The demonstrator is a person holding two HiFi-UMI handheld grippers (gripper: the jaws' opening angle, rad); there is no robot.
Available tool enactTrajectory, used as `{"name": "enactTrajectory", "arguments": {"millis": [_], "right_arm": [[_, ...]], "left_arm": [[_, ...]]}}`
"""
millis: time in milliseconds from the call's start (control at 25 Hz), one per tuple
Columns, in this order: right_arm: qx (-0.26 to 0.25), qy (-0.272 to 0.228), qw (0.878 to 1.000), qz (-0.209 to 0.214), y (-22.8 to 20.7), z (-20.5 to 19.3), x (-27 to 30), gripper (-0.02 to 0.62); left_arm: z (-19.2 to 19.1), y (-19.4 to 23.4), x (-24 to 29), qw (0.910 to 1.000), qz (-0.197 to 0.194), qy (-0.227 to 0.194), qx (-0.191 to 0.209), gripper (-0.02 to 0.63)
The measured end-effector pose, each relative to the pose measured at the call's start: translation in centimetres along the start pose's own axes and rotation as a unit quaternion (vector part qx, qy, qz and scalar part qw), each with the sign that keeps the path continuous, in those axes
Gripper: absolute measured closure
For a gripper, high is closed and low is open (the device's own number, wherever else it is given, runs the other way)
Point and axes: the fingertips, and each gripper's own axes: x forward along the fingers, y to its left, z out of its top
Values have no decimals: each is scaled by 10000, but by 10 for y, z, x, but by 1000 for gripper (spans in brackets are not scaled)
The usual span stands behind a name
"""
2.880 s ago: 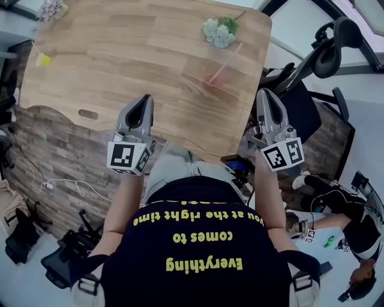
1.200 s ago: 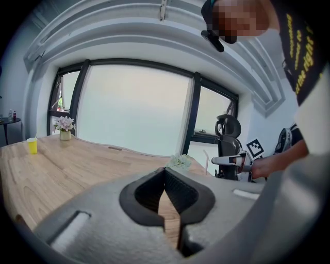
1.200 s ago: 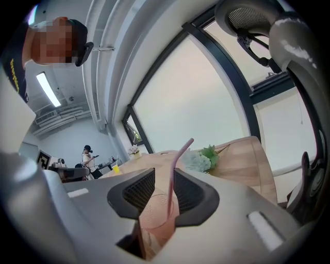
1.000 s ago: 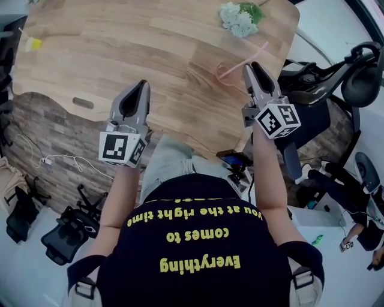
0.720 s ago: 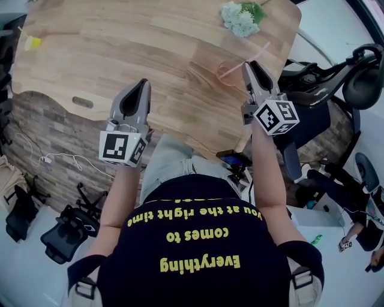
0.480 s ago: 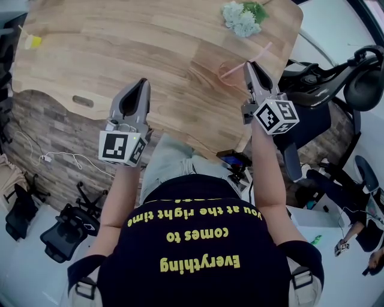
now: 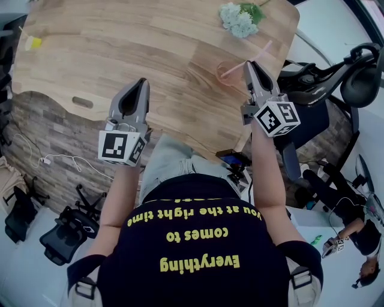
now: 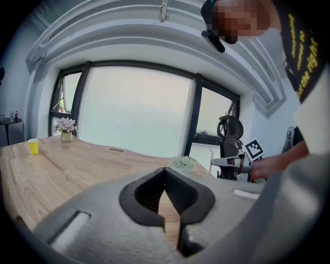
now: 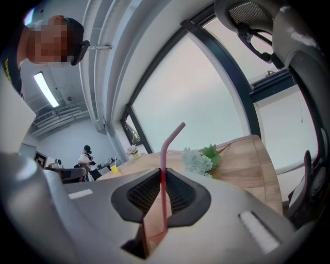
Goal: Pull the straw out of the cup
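Straw in cup, flowers beyond, pinched by right gripper whose jaws just closed

R gripper has come fwd from the near edge of the table up to the cup. Its jaws, wide apart a sec ago, have just been closing & now pinch the pink straw btwn their tips.
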Motion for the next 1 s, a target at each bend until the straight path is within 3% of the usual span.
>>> {"name": "enactTrajectory", "arguments": {"millis": [1000], "right_arm": [[-567, -1028, 9923, 406, 52, 73, -59, 555]], "left_arm": [[30, -33, -12, 9982, -321, -472, 170, 606]]}}
